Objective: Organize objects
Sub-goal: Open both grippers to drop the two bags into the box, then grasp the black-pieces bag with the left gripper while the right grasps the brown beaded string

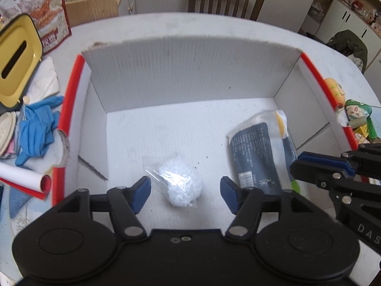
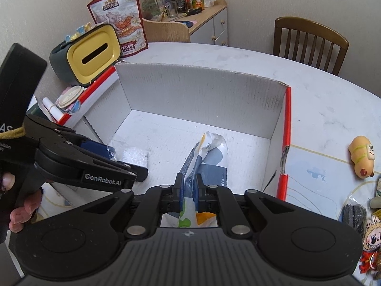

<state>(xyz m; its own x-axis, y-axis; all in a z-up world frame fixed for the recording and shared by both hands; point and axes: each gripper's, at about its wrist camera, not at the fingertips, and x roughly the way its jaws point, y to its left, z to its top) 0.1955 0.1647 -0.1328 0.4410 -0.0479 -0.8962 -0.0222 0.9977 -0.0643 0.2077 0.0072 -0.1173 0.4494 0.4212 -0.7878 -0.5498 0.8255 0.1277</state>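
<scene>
Left gripper fingers are standing wide around the white bagged ball, not touching: it's lying on the box floor. Right gripper is pinching the tissue packet, whose far end is resting in the box.

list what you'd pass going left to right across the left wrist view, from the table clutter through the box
yellow tissue box → blue gloves → red box edge → clear bag of white stuff → dark blue packet → right gripper → green-hatted toy
</scene>
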